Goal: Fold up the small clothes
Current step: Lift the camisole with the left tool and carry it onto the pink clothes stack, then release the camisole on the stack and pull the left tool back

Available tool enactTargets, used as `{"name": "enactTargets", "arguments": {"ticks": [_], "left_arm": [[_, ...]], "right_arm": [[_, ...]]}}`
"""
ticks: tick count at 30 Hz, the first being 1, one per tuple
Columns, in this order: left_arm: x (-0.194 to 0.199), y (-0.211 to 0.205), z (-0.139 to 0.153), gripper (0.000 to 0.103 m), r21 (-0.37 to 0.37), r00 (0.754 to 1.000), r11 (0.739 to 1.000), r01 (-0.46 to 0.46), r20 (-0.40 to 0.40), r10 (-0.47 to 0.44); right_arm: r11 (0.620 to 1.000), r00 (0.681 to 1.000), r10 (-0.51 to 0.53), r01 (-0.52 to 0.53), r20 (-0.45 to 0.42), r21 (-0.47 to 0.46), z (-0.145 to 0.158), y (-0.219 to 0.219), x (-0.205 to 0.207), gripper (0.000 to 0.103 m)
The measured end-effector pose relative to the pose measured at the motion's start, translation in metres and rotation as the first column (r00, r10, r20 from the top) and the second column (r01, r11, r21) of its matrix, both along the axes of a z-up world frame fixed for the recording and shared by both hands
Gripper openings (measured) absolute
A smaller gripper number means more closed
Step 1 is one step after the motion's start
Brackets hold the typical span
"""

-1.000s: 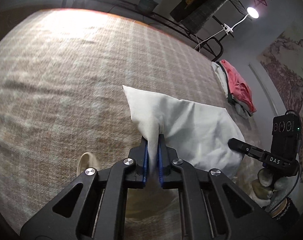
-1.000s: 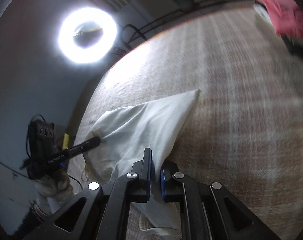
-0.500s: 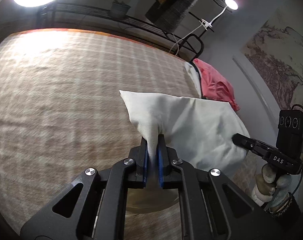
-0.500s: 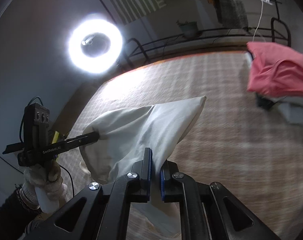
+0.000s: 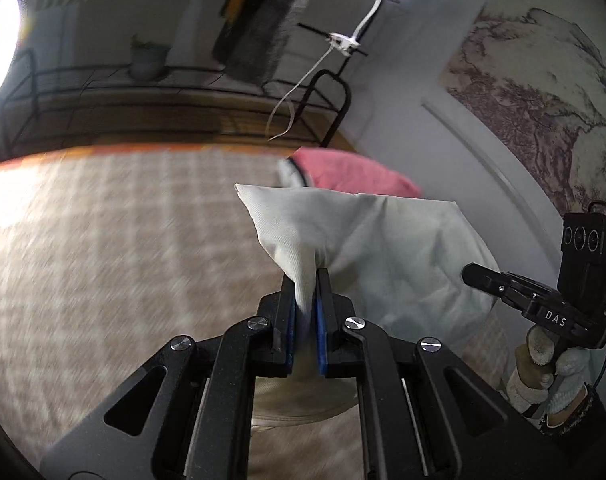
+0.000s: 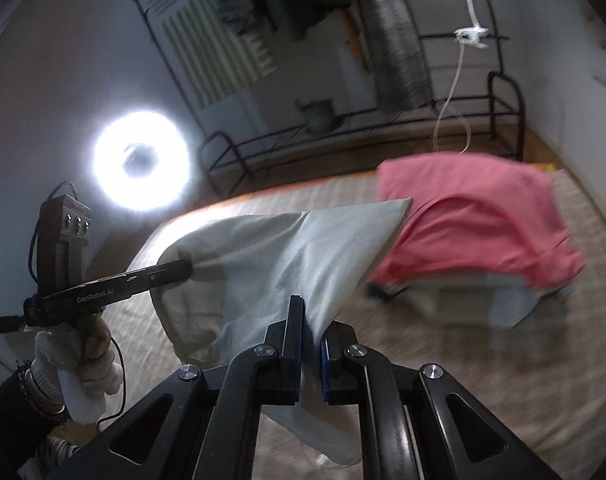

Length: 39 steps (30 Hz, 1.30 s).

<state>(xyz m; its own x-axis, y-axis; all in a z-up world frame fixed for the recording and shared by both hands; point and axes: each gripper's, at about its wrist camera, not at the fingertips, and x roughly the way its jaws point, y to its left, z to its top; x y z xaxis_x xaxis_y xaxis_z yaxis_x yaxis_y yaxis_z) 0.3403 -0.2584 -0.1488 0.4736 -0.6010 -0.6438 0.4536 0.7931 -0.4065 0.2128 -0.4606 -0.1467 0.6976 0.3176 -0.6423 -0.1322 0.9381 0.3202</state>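
both grippers, left [image 5: 306, 292] and right [image 6: 311, 322], clamp the white cloth [image 5: 383, 248] (raised), fingers shut on its edges.

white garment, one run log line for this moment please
white garment held up off bed | left gripper shut on it | right gripper shut on it | pink garment behind

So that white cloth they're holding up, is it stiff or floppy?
Probably floppy: the white cloth sags and creases between the left gripper and the right gripper. It looks light, since thin pinches hold it up. Likely not slippery, as the fingers keep bunched fabric in place.
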Motion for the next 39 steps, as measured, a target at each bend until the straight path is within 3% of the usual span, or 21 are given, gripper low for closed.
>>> {"name": "enactTargets", "arguments": {"ticks": [15,23,28,29,31,32,33,34,39], "left_arm": [[0.092,-0.143,-0.001,0.006,0.035,0.994,0.999,0.012,0.106,-0.015],[0.124,-0.174,-0.03,0.006,0.049,0.995,0.999,-0.024,0.094,0.019],[0.129,-0.189,-0.049,0.006,0.116,0.996,0.993,-0.025,0.085,0.015],[0.13,-0.191,-0.05,0.011,0.133,0.996,0.991,-0.033,0.082,0.023],[0.131,-0.192,-0.052,0.037,0.161,0.997,0.986,-0.041,0.073,0.029],[0.13,-0.191,-0.051,0.058,0.17,0.996,0.984,-0.047,0.082,0.034],[0.128,-0.19,-0.049,0.063,0.175,0.994,0.983,-0.055,0.1,0.038],[0.125,-0.19,-0.047,0.063,0.178,0.992,0.982,-0.057,0.117,0.037],[0.115,-0.188,-0.04,0.066,0.203,0.992,0.978,-0.046,0.124,0.021]], "right_arm": [[0.982,0.986,-0.145,0.154,0.084,-0.111,0.015,-0.121,0.078,0.004],[0.969,0.98,-0.18,0.191,0.085,-0.154,-0.001,-0.158,0.118,0.004],[0.96,0.975,-0.215,0.222,0.061,-0.17,-0.021,-0.173,0.134,0.002],[0.957,0.973,-0.222,0.229,0.057,-0.178,-0.025,-0.175,0.136,0.002],[0.939,0.966,-0.254,0.256,0.041,-0.228,-0.032,-0.177,0.141,0.007],[0.93,0.962,-0.273,0.272,0.033,-0.247,-0.034,-0.178,0.142,0.008],[0.926,0.959,-0.282,0.28,0.027,-0.255,-0.035,-0.18,0.142,0.012],[0.92,0.955,-0.296,0.292,0.025,-0.261,-0.034,-0.182,0.14,0.023],[0.907,0.942,-0.333,0.334,0.05,-0.258,-0.022,-0.186,0.129,0.034]]}}
